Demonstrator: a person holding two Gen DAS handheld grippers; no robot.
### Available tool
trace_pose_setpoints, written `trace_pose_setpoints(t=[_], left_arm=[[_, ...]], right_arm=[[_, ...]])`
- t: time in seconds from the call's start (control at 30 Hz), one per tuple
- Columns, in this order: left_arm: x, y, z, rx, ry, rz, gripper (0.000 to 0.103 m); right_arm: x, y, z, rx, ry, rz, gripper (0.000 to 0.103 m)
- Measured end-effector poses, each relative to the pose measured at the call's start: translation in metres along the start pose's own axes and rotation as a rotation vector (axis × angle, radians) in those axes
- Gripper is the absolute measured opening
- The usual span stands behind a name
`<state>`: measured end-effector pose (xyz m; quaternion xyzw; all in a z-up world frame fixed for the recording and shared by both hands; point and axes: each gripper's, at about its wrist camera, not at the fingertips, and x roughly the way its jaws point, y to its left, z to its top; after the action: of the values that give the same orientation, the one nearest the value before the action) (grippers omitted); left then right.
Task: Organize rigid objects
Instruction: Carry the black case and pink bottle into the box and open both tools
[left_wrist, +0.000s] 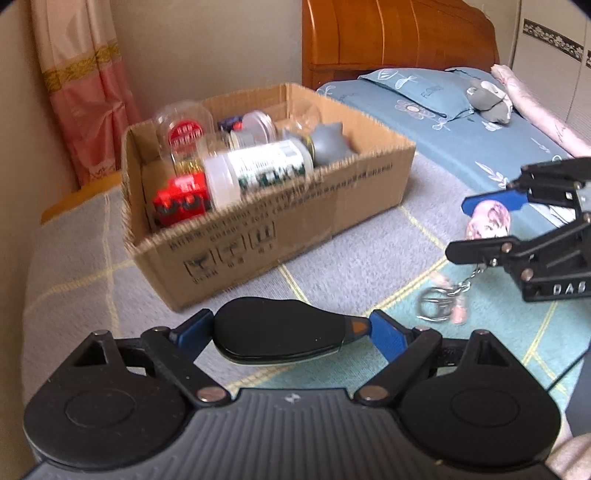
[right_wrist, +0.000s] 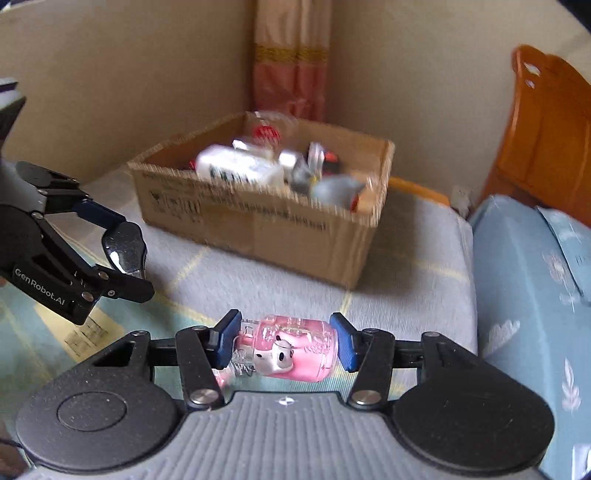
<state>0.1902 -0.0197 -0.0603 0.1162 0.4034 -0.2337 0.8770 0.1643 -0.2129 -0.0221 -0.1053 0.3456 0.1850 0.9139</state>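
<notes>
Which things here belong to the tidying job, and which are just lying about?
Job: cardboard box of containers; black oval case in left tool; pink keychain charm in right tool.
Lying about: pillow, grey plush, curtain.

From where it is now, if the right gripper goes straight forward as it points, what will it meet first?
Probably the brown cardboard box. The right gripper, shut on a pink transparent keychain charm, points over bare grey checked blanket towards the box's near wall. Depth is unclear; it may meet the blanket first.
</notes>
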Motion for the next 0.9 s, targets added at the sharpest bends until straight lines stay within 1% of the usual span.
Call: trace_pose_setpoints(t=[0.1,0.23,0.37,0.5,0.7,0.8,0.9], left_arm=[[-0.012,0.005,0.013,0.018,-0.006,0.0,0.089],[-0.027,0.01,0.034,0.034,-0.019,-0.002,0.089],[-0.039,0.014,0.058,0.055,-0.059,0.007,0.089],[-0.041,0.022,0.079,0.056,-0.094,0.019,0.089],[-0.025,0.038,0.098,0.016,-0.084,0.041,0.089],[-0.016,0.044,0.1,-0.002,-0.075,0.054,0.089],[-0.005,0.053,0.098,-0.042,-0.065,0.071,0.09]], right_arm=[[-0.01,-0.005,0.016,-0.004,-0.012,0.036,0.058],[-0.018,-0.011,0.035,-0.018,-0.03,0.061,0.058],[-0.028,-0.018,0.058,-0.03,-0.067,0.077,0.058],[-0.032,-0.026,0.089,-0.042,-0.121,0.069,0.058],[-0.01,-0.042,0.133,-0.031,-0.146,0.031,0.058],[0.006,-0.05,0.151,-0.014,-0.144,0.021,0.058],[0.023,-0.055,0.162,-0.007,-0.138,0.009,0.058]])
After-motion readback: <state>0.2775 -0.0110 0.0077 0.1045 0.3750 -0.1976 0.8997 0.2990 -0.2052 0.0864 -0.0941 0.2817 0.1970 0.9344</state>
